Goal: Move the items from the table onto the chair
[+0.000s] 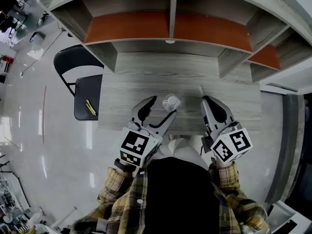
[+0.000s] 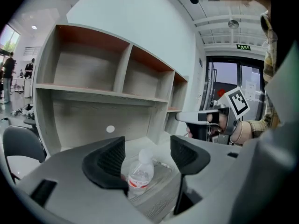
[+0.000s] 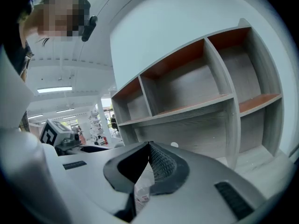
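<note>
A small clear water bottle [image 1: 171, 102] with a white cap and red label stands upright on the grey wooden table [image 1: 146, 82]. My left gripper [image 1: 162, 108] is open just short of it. In the left gripper view the bottle [image 2: 139, 172] shows in the gap ahead of the jaws, and neither pad touches it. My right gripper [image 1: 209, 100] hovers to the right of the bottle, shut with nothing held. In the right gripper view its jaws [image 3: 149, 147] meet at the tip, and the bottle's label [image 3: 140, 193] peeks through below them. A black chair [image 1: 87, 99] stands left of the table.
A yellow pencil-like item [image 1: 90, 107] lies on the chair seat. A thin pale stick [image 1: 201, 90] lies on the table near the right gripper. Empty shelf compartments [image 1: 170, 28] rise at the back of the table. Shiny floor spreads to the left.
</note>
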### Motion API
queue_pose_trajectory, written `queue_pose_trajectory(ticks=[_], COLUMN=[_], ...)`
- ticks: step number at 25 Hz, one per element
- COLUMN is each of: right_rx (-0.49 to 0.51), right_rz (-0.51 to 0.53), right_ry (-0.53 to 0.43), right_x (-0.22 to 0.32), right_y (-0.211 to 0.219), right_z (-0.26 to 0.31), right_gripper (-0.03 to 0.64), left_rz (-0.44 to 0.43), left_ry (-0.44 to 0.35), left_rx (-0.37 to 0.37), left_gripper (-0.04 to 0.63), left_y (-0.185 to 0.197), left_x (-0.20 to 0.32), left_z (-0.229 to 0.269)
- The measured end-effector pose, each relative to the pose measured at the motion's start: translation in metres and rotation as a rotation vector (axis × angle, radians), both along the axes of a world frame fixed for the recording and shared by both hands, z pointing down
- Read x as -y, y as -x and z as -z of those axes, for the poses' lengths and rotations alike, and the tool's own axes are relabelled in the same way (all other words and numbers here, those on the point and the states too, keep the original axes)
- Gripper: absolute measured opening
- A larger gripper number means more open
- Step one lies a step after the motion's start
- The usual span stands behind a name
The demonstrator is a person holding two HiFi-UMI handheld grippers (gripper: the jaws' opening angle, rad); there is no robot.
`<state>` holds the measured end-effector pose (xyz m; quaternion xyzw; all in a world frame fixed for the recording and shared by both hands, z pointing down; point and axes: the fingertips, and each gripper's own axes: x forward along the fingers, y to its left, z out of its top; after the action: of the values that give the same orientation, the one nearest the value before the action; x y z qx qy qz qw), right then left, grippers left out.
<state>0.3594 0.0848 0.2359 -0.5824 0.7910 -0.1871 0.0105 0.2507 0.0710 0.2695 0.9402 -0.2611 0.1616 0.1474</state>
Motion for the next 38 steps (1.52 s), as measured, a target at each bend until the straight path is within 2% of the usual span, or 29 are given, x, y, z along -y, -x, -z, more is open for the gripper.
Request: queue_pose_trajectory(ticks=[5,10,15,24,27,29,38], right_rx=[-0.011,-0.030,-0.034,-0.030,-0.030,-0.028,-0.016], right_rz=[-0.079,-0.136,-0.158,-0.130,-0.110,-0.098,-0.036], right_ry=[0.007,0.029,0.071,0.136,0.153,0.159,0.153], right_x=[0.000,-0.010,-0.018,-0.022,-0.022,-0.021,-0.018], right_y=[0.000,-0.006,-0.012,-0.023,-0.028,-0.031,-0.032], right_z=[0.001,-0.004,-0.016,-0.039,-0.045,-0.048,-0.053], right_gripper=[0.018,0.018,0.018,0.018,0.018,0.018,0.018], left_rz=[-0.073,-0.142,-0.171,-0.130,-0.106,-0.097,-0.054], left_ry=[0.012,0.006,0.041,0.086,0.087,0.082,0.066], left_rx=[0.044,0.137,0.181,0.249,0.252,0.251,0.252], left_gripper=[0.342,0.354,0.360,0.360,0.357,0.329,0.301], left_y=[-0.004,-0.013,-0.022,-0.032,-0.035,-0.036,-0.035], left_x=[0.004,0.004,0.003,0.010,0.010,0.010,0.012], left_z=[-0.036,-0.076,-0.112,-0.173,-0.185,-0.189,-0.188])
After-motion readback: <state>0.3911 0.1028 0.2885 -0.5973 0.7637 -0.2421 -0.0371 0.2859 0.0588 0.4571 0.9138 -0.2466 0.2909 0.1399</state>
